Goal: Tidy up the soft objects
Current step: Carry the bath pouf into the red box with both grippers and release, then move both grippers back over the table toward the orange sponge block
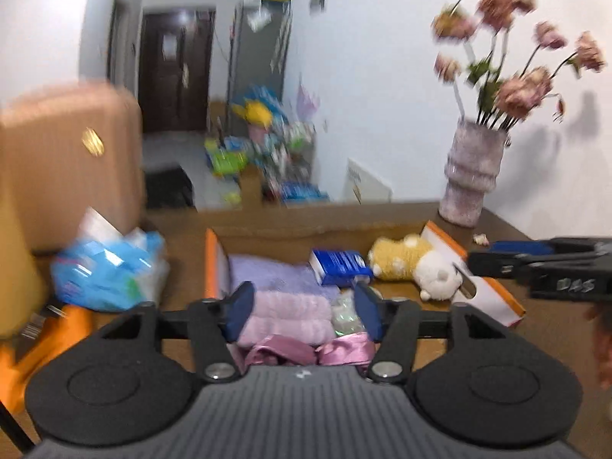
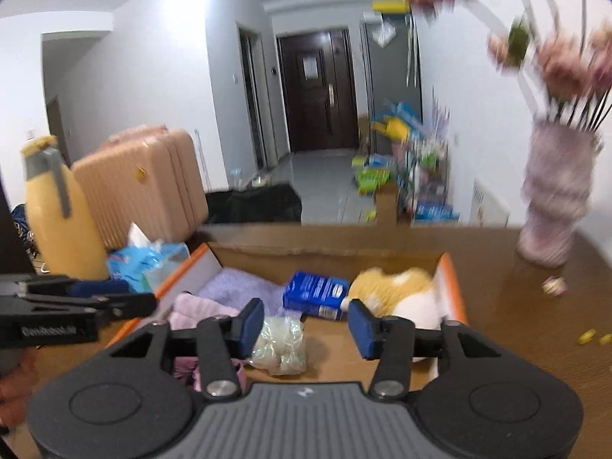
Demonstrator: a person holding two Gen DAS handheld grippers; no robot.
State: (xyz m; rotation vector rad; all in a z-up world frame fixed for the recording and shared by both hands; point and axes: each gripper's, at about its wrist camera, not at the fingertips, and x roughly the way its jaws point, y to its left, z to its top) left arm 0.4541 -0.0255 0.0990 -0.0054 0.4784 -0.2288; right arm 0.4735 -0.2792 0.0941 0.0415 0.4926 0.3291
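Brown table (image 2: pixel 497 306), carrying open cardboard box (image 2: pixel 325 246) of soft things. Left tongs (image 1: pixel 304 311) spread wide, empty, just above rolled pink towels (image 1: pixel 290 315) and satin cloth (image 1: pixel 283 354). Right tongs (image 2: pixel 306 323) spread too, gripping nothing, over clear plastic bag (image 2: pixel 281 346); plush toy (image 2: pixel 397 292) just beyond right pad.

Little here reads clearly. Left of the cardboard box (image 2: pixel 325 256), the left gripper (image 2: pixel 114 304) carries blurred white lettering on its side, roughly "GenRobot.ai". The print on the blue packet (image 2: pixel 315 294) inside the box is illegible.
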